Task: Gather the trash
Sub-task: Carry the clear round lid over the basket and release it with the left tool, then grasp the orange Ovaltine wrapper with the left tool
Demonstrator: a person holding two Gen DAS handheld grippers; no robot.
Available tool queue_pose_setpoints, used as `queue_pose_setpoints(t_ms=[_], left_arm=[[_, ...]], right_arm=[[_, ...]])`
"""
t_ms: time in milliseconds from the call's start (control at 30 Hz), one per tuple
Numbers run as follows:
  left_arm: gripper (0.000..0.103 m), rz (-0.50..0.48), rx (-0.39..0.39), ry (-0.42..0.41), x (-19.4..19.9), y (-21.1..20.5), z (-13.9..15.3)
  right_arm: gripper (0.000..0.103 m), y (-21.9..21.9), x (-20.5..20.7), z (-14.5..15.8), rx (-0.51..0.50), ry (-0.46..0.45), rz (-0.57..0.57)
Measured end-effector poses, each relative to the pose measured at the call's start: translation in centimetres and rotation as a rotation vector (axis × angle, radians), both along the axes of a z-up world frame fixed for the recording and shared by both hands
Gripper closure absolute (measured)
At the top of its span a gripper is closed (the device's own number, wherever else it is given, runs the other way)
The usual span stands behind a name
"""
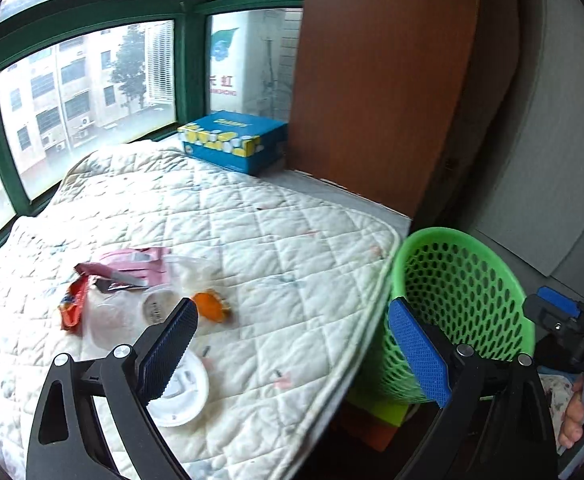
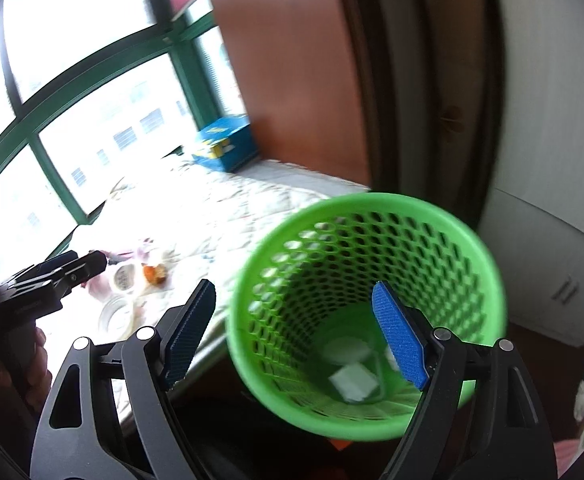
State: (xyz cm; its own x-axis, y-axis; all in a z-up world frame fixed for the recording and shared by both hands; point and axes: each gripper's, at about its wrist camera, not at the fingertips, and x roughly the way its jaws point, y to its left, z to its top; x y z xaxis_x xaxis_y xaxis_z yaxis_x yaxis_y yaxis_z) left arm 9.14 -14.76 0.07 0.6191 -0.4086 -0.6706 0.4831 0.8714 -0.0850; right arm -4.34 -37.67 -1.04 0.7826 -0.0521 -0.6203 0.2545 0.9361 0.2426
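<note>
Both the left gripper [image 1: 292, 344] and the right gripper [image 2: 296, 336] have their jaws spread with nothing between them. The trash [image 1: 139, 300], wrappers, cups and a lid, lies heaped on the quilt [image 1: 275, 232], the green basket [image 2: 372, 216] just beside its edge. A hurried pinch could crush a clear cup or nudge pieces off the quilt.

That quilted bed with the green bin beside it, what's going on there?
A person is clearing trash with two handheld grippers. Both the left gripper and right gripper are open and empty. Wrappers, plastic cups and a white lid remain on the white quilted mattress pad; the green perforated plastic wastebasket already holds some white scraps.
</note>
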Motion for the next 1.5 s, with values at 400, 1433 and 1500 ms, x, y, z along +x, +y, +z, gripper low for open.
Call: queue_pose_setpoints(t_ms=[400,1433,1500], left_arm=[[0.027,0.298,-0.004,0.092,8.4,14.4,-3.8],[0.083,0.27,-0.107,0.201,13.8,20.0,-8.3],[0.084,0.275,-0.112,0.19,13.4,20.4,-7.8]], right_arm=[[0.023,6.1,5.1,0.4,-0.014,0.02,0.16],[0.023,18.2,13.3,-4.6,-0.019,0.154,0.455],[0.023,19.3,13.6,-5.3,-0.019,0.164,0.489]])
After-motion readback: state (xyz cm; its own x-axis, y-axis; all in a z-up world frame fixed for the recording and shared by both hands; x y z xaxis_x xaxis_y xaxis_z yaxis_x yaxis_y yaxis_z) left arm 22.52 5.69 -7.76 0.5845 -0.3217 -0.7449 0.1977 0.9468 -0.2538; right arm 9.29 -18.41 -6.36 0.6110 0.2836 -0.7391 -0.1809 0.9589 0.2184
